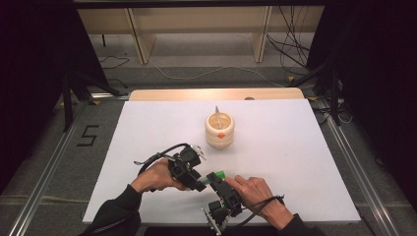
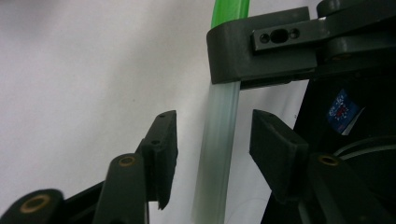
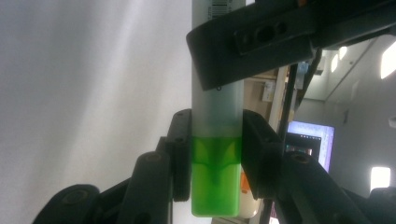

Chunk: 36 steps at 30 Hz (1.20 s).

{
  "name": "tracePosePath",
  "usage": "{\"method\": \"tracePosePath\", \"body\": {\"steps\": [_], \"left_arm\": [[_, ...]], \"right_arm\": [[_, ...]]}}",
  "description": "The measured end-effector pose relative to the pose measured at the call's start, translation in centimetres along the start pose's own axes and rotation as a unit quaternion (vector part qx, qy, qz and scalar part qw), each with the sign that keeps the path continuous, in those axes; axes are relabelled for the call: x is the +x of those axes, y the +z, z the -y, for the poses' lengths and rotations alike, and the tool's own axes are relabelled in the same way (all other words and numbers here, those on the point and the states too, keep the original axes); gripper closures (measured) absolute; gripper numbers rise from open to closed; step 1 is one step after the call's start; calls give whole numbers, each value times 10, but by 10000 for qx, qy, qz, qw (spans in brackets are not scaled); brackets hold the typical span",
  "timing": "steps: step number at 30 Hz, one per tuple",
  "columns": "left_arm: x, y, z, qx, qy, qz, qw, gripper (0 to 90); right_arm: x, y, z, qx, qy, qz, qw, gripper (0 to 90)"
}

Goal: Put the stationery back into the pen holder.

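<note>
In my right gripper [image 3: 217,154] I have a slim frosted plastic tube with a bright green cap [image 3: 217,140] clamped between both black pads, which press on it right where the green part meets the cloudy body. The tube runs on upward from there, and a barcode label shows at its far end.

My left gripper [image 2: 212,140] is around the frosted end of the same tube. Its jaws stand either side of the cloudy body with a gap showing on each side, so the pads are not pressing on it. Beyond them the other gripper's dark jaw crosses the tube, and the green end pokes out past it.

From the high view, both my hands meet near the front edge of the white table top [image 1: 295,162], a little left of its middle. My left hand [image 1: 157,177] brings its gripper [image 1: 194,179] in from the left, and my right hand [image 1: 253,189] holds its gripper [image 1: 219,184] from the right, with the green cap [image 1: 220,174] showing between them, lifted clear of the surface as far as I can tell.

Farther back, near the centre of the table, stands a round pale wooden holder with ribbed sides and an orange mark on its front [image 1: 220,130]. A thin pale stick leans inside it [image 1: 217,115].
</note>
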<state>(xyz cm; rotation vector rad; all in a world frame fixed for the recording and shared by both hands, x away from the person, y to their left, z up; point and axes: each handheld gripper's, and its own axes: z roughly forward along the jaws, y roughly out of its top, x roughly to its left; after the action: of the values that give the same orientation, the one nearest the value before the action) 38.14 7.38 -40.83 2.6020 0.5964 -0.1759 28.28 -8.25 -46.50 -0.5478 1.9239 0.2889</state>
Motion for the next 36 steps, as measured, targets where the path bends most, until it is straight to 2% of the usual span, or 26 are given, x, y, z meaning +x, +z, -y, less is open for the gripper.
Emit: {"method": "tracePosePath", "body": {"steps": [20,21,26,36], "left_arm": [[0,6,-6,283,232,162,9992,671],[-1,7,-6,260,196,169,9993,677],[0,9,-7,376,310,183,9986,721],[3,11,-6,436,289,398,9978,751]], "right_arm": [[3,-1,-2,-72,-125,-42,9999,674],[4,-1,-2,-76,-137,-50,9999,674],[4,-1,-2,-102,-177,-55,9998,674],[7,-2,-3,-155,-310,-52,9994,673]]}}
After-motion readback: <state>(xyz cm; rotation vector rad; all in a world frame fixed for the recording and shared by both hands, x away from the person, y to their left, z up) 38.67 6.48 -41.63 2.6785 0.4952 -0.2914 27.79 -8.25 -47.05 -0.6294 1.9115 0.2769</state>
